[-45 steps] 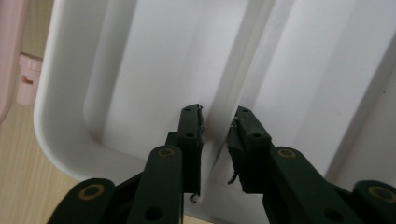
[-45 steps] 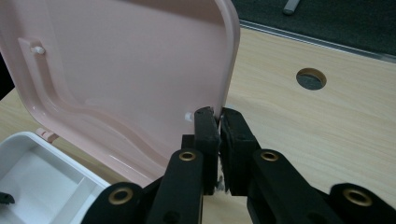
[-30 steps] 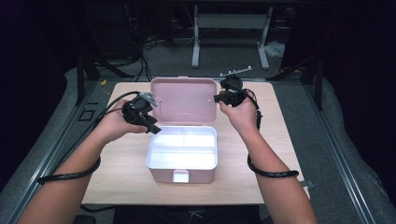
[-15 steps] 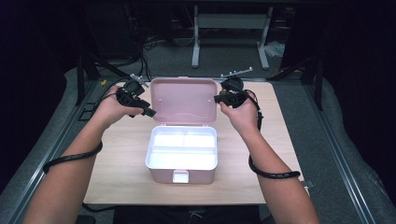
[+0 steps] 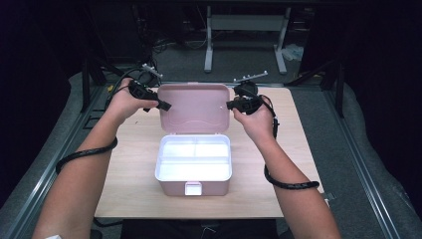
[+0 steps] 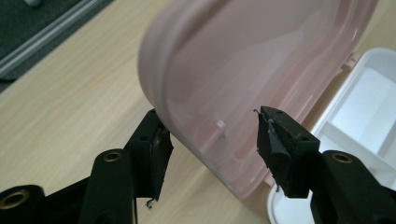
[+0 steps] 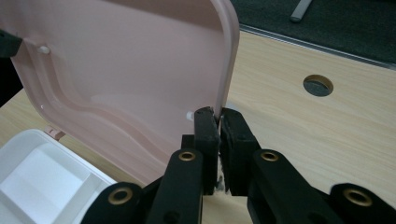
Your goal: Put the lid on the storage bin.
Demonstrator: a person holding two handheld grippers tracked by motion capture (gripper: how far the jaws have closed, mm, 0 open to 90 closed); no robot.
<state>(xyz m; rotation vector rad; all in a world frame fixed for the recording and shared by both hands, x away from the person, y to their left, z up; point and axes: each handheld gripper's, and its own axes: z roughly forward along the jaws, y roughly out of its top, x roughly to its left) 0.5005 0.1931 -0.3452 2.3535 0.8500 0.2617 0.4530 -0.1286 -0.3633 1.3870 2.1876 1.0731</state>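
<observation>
Pink box lid [image 5: 193,108] is standing upright near the table's far edge, the right gripper [image 7: 219,122] pinching its side rim while the left gripper [image 6: 212,140] is straddling the opposite rim, jaws spread. A one-sided grip could be twisting the lid or letting it drop onto the white tray [image 5: 194,158].

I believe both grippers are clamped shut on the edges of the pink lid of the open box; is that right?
Not quite. The right gripper is shut on the pink lid's edge, but the left gripper is open: the left gripper view shows its jaws set wide on either side of the lid's rim, not clamped. The box is indeed open.
</observation>
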